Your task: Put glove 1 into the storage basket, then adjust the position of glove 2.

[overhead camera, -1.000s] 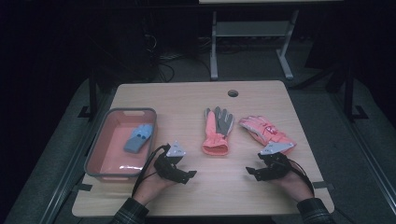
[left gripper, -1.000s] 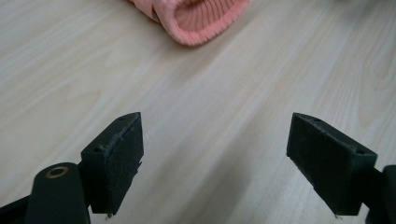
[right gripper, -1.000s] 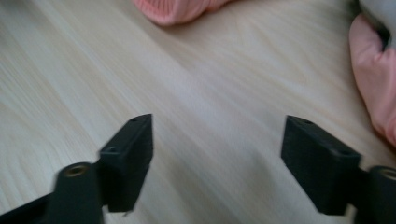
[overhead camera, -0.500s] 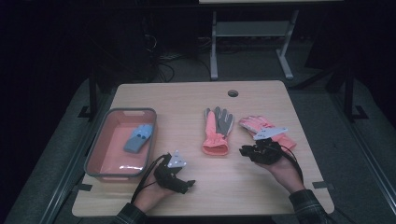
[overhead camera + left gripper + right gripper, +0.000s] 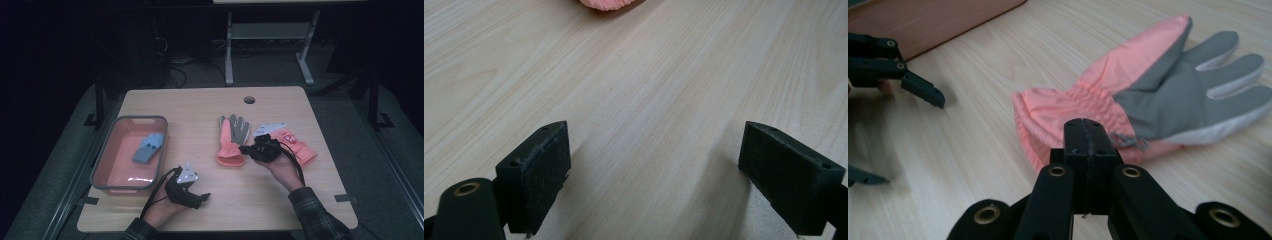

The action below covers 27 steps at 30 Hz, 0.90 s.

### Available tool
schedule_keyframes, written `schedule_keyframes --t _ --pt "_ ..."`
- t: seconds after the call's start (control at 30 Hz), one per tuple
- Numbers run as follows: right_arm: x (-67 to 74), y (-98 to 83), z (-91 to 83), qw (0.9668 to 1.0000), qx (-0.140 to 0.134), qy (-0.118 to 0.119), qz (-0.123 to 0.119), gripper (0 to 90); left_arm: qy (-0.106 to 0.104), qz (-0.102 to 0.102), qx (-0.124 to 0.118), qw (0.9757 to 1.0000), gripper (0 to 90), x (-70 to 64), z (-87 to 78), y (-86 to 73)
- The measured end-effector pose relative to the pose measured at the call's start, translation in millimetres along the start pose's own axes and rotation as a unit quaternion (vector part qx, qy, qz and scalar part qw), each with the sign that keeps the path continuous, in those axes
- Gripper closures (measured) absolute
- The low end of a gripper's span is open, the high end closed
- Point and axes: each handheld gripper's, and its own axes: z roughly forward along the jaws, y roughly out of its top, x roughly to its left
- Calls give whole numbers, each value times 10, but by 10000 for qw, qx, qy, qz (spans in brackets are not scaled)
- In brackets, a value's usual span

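Glove (image 5: pixel 231 141), pink with grey palm, is laid flat on the counter (image 5: pixel 210 107) near its middle, palm up, fingers pointed away from the person, gathered cuff nearest; in the right gripper view the cuff (image 5: pixel 1058 115) is seen just ahead of the jaw tips, not yet gripped. The right hand-held gripper (image 5: pixel 248 148) is brought in from the glove's right side, at cuff level, jaws pressed together with nothing between them (image 5: pixel 1088 142); the cuff is judged the intended hold, since bunched fabric there offers a ridge to pinch, so the jaws would need to be parted before closing on it. A second pink glove (image 5: pixel 300 146) is partly covered by that hand and its grey plate; just beside the first, touching cannot be told. The left hand-held gripper (image 5: pixel 200 197) is rested low on the counter near the front edge, jaws spread wide (image 5: pixel 654 165), bare wood between them; it is pointed toward the cuff, whose edge (image 5: pixel 606 4) is caught at the top of the left gripper view, well apart; likely kept ready rather than working. To the left, a grey-rimmed pink tray (image 5: pixel 137 120) is set, a blue glove (image 5: pixel 148 148) lying in it; gloves are presumably gathered there, so the tray is judged the destination.
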Motion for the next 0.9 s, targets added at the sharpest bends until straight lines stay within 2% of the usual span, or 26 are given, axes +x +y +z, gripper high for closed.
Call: schedule_keyframes --t 0.27,0.4,0.73,0.9 --pt "6 82 261 9999 159 -36 19 898 -39 -15 -12 10000 125 4 7 1" --pt "3 62 315 9997 253 -19 7 899 -46 -8 -10 10000 125 6 7 2" --pt "39 6 256 9995 307 98 -29 899 -44 22 -12 10000 125 12 7 3" --pt "66 -44 199 9991 361 149 -160 899 -52 33 -12 10000 125 14 6 3"
